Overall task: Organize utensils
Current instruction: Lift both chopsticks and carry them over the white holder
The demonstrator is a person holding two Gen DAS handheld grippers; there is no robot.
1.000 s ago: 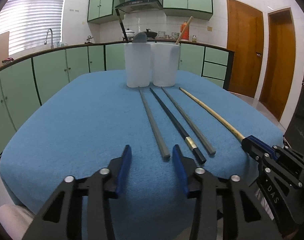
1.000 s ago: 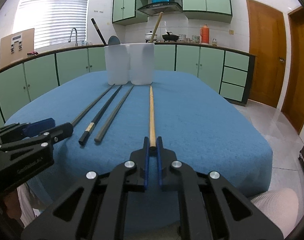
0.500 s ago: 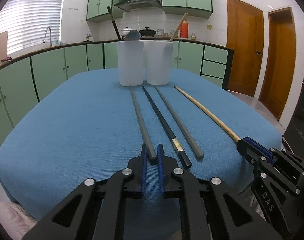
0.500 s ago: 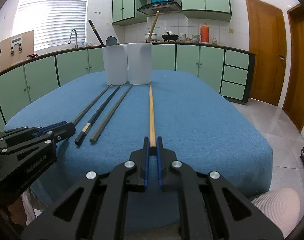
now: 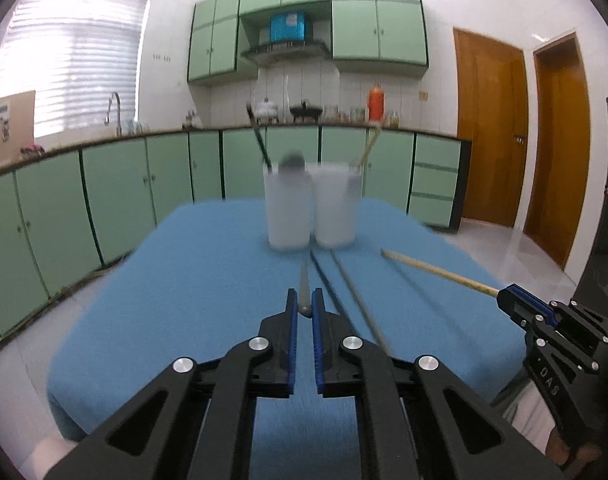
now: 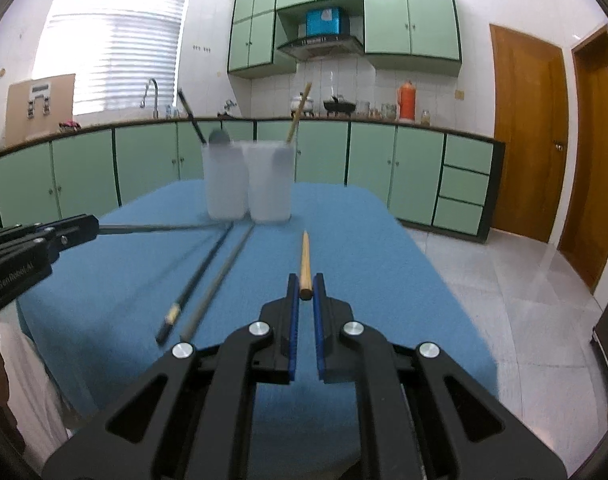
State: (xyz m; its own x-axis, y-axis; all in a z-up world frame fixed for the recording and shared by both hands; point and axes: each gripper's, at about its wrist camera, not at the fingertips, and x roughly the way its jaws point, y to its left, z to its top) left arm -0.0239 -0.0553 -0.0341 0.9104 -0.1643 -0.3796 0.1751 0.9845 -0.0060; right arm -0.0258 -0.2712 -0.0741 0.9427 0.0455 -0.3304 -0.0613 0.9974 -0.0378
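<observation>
The left gripper (image 5: 304,307) pinches the near end of a grey chopstick (image 5: 304,280), lifted off the blue table (image 5: 184,280) and pointing toward two white cups (image 5: 309,216) at the far end. Between the grippers, a black chopstick (image 6: 200,276) and another grey one (image 6: 220,276) lie side by side on the table. The right gripper (image 6: 305,292) clamps the butt of a wooden chopstick (image 6: 304,258), also raised.

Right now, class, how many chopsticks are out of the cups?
4: a grey one in the left hand-held gripper, a wooden one in the right hand-held gripper, and a black one and a grey one on the blue cloth.
</observation>
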